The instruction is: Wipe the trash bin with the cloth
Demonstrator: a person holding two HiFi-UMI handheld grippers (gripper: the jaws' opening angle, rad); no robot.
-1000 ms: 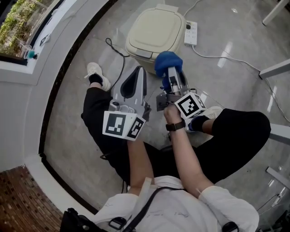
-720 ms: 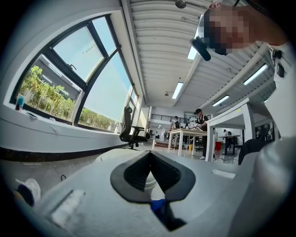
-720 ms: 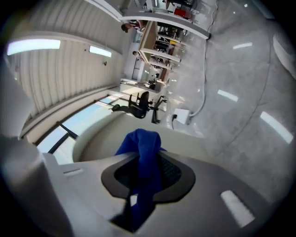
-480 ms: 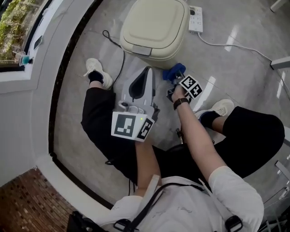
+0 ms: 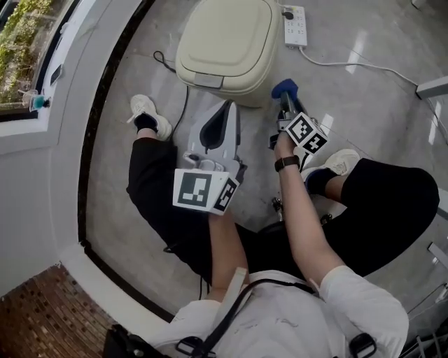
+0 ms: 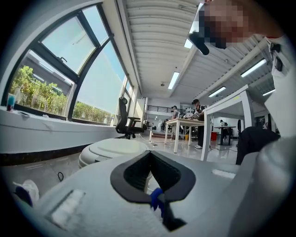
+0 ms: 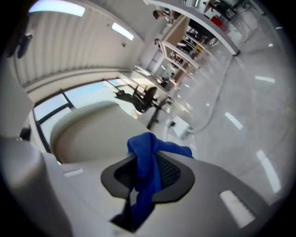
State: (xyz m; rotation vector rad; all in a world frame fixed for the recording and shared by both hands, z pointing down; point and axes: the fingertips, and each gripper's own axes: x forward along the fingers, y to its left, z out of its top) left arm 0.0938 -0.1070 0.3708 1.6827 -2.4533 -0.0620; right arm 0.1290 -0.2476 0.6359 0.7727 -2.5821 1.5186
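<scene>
The cream trash bin point(image 5: 227, 42) stands on the floor in front of me with its lid down; it also shows in the left gripper view point(image 6: 111, 148) and the right gripper view point(image 7: 88, 134). My right gripper point(image 5: 285, 99) is shut on a blue cloth point(image 5: 284, 87), which bunches out past the jaws point(image 7: 147, 155). The cloth is low at the bin's right side, very close to its wall; contact cannot be told. My left gripper point(image 5: 217, 124) is shut and holds nothing, hovering just short of the bin's front edge.
A white power strip point(image 5: 295, 17) lies behind the bin, its white cable point(image 5: 350, 64) running right. A black cable point(image 5: 178, 91) trails at the bin's left. The person's shoes point(image 5: 149, 115) point(image 5: 341, 162) flank the grippers. A window ledge point(image 5: 42, 105) runs along the left.
The right gripper with the blue cloth has moved from the bin's front round to its right side, lower and farther out. The left gripper has stayed about where it was.
</scene>
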